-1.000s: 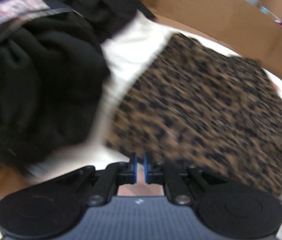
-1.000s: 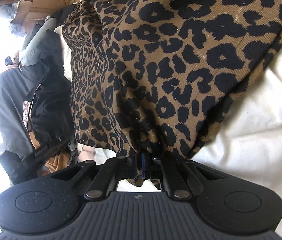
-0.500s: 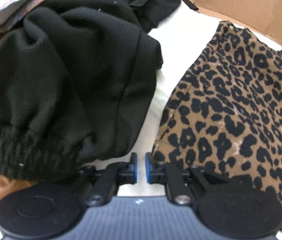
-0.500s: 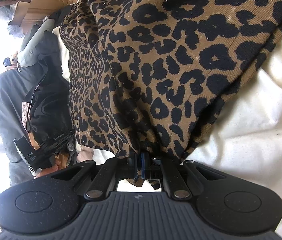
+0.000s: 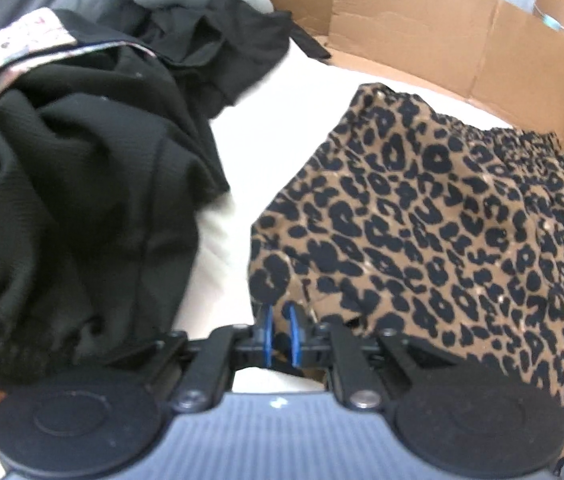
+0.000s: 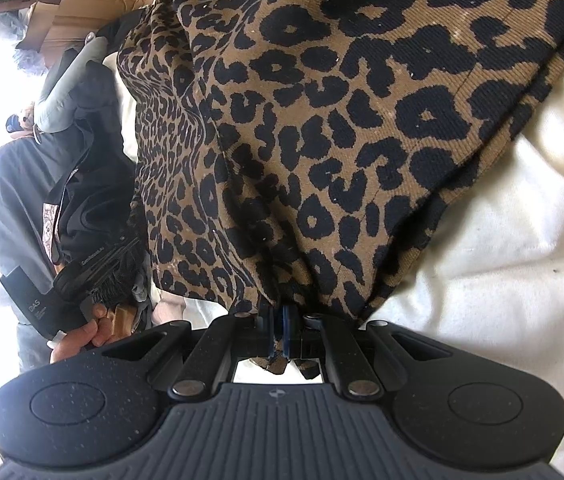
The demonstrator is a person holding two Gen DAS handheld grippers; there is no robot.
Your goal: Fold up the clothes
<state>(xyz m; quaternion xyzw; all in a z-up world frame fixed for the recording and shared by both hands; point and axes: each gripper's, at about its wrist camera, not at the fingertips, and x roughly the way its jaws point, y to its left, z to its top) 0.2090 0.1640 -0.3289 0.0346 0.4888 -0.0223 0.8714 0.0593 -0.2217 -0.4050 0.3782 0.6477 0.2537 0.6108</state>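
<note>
On the white-covered surface lies one leopard-print garment, spread flat beside a dark heap. Right gripper has its fingers pressed together on a bunched corner of that print, cloth gathered tight between the pads. Left gripper is down at the near edge of the same garment, fingers a small way apart and opening, fabric showing in the gap but not yet pinched.

Risk from here, I'd say: that narrow gap may take only a thin layer or slide off the hem, so a lift would leave the garment hanging from one corner and twisting. A snag on the black garment close by looks less likely, since a strip of white separates them.

Count: one leopard piece, one black garment in front, more dark clothes behind that I can't separate, two grippers, one cardboard wall.
</note>
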